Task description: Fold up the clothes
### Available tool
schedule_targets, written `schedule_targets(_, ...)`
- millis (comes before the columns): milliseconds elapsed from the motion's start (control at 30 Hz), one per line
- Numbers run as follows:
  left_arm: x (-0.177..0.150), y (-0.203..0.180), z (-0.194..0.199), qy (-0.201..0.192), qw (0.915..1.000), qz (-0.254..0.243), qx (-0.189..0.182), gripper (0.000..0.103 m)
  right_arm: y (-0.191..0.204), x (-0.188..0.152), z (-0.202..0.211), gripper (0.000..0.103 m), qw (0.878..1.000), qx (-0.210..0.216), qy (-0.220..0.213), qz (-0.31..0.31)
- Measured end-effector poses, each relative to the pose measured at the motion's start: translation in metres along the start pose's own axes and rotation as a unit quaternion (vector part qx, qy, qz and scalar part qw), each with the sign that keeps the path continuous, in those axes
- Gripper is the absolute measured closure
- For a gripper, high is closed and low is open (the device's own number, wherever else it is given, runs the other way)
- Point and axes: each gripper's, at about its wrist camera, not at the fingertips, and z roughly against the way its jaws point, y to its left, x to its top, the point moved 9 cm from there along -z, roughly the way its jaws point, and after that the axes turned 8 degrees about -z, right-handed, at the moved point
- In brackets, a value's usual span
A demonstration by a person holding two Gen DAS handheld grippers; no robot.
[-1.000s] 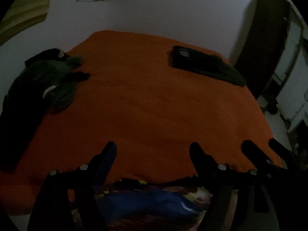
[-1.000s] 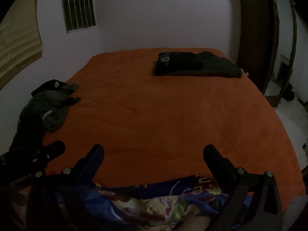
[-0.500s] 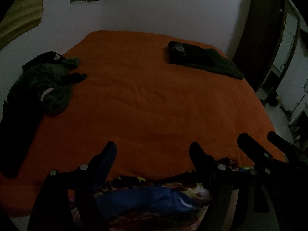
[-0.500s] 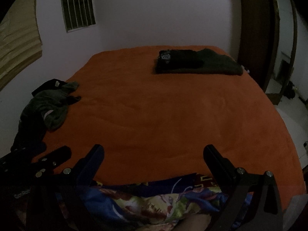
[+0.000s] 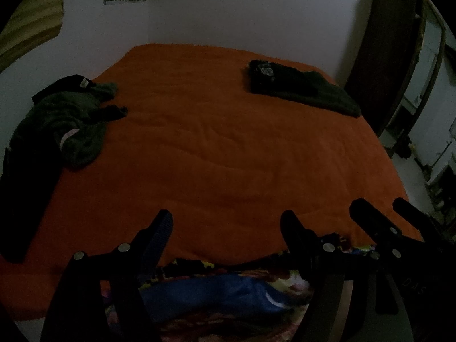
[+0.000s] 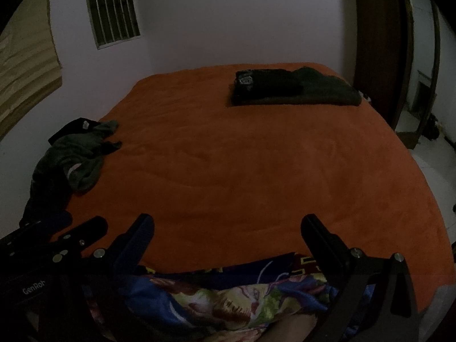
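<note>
Dim orange bed (image 6: pixel 256 171), crumpled clothes (image 5: pixel 65 119) indistinct, both grippers (image 5: pixel 226 225) (image 6: pixel 228 228) spread wide, empty.

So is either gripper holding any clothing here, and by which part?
Nothing is held: the left gripper and right gripper are both open above the orange bed.

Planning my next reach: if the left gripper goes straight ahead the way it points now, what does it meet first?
Probably the bare orange bedspread. The left gripper is open, nothing between its fingers; the crumpled clothes lie off left, the folded stack far right. Depth is unclear.
</note>
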Motion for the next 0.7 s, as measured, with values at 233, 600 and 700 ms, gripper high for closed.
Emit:
schedule_targets(233,-0.0033,0.0007,0.0011,-0.001,0.9998,0.014,-0.014,0.024,0.0007,-0.0018,-0.0027,0.000,1.000,-0.002,0.003,0.008)
schedule_targets(600,-0.0022,0.0011,0.0067,-0.013,0.9997,0.020,-0.009,0.024,-0.0001,-0.0021,-0.0073,0.000,1.000,-0.001,0.007,0.003)
schedule_targets(700,-0.0026,0.0007,0.0095,-0.018,0.9995,0.023,-0.014,0.024,0.0007,-0.0040,-0.0061,0.000,1.000,-0.001,0.007,0.004)
